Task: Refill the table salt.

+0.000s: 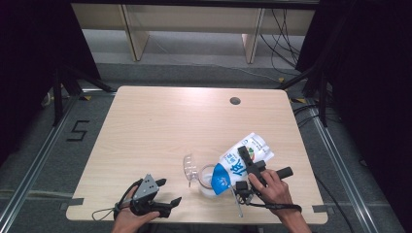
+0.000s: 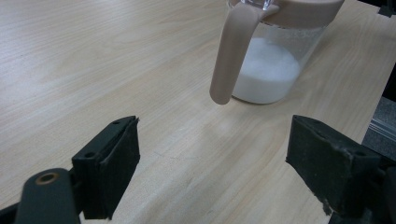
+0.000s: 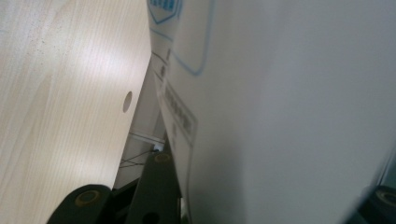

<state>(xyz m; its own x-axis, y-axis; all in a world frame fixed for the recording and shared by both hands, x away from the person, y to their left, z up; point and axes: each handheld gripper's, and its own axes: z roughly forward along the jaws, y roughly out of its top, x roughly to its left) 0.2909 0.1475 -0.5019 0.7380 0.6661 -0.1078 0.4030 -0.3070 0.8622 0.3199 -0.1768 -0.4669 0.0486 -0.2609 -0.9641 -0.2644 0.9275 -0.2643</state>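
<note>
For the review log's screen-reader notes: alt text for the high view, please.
The right hand-held gripper clamps a white and blue bag tilted mouth-down over a clear jug near the front edge of a wooden table. The left hand-held gripper rests open at the front left, holding nothing.

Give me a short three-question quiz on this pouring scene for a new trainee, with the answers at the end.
1. True or false: the left gripper is clamped on the jug's handle.
2. Which gripper holds the blue and white bag? A) left B) right C) both
3. Fill in: the jug holds a ____ powder or grain at its bottom.

Key:
1. False. Its jaws stand wide apart, short of the handle, with nothing between them.
2. B. The right gripper grips the bag, which is tilted over the jug with its blue end down.
3. White.
</note>
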